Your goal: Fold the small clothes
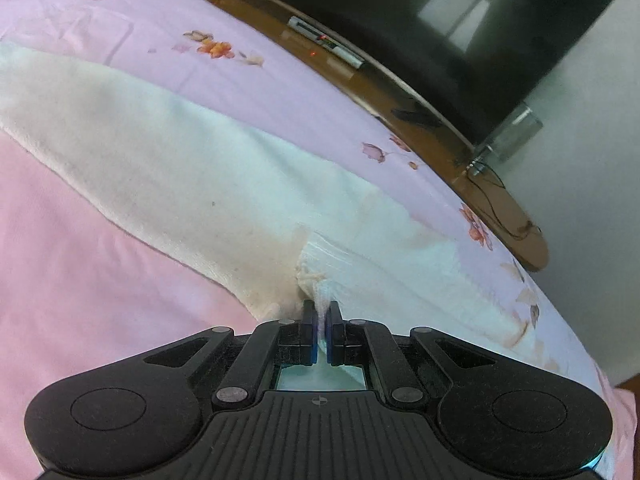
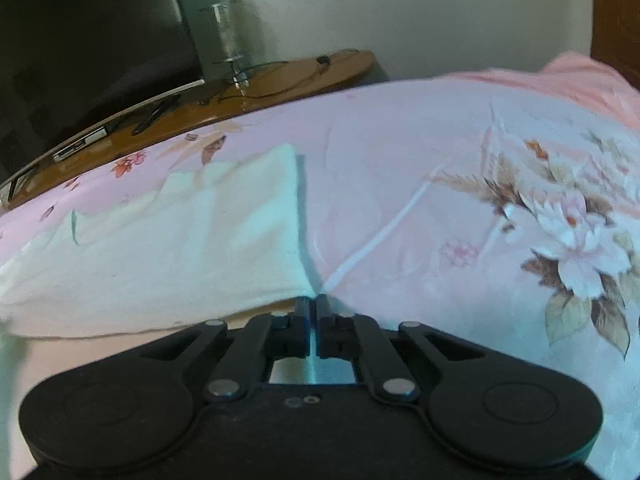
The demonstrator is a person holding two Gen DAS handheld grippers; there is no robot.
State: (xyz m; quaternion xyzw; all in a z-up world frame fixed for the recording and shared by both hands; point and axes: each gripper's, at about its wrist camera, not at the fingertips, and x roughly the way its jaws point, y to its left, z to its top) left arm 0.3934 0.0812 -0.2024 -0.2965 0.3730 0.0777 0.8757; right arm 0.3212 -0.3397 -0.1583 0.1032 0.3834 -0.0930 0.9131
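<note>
A: Left gripper (image 1: 321, 307) — pinching down on a bunched bit of the white garment (image 1: 168, 160), jaws nearly together w/ cloth squeezed between.

B: Right gripper (image 2: 313, 303) — also clamping, jaws drawn tight on the garment's near corner (image 2: 310, 286). Thin sliver of cloth showing in the slit btwn the pads.

A: Lying where?

B: Spreading flat over a pink floral bedsheet (image 2: 400, 184). From the right cam, stretching away to the left of the jaws, straight edge running up from the pinched corner. From the left cam, trailing off up and left as a long pale strip, fuzzy-looking on the left part, thinner and creased nr the jaws.

A: Beyond the bed?

B: Sitting behind the sheet's far edge: a brown wooden TV stand (image 1: 516, 240), dark TV (image 1: 440, 28) on it, clear plastic leg (image 2: 230, 28) holding the screen up. Cables (image 1: 496, 200) looping on the wood. Small flat box w/ red light (image 1: 332, 46) under the screen. Plain pale wall (image 2: 400, 8) behind.
</note>
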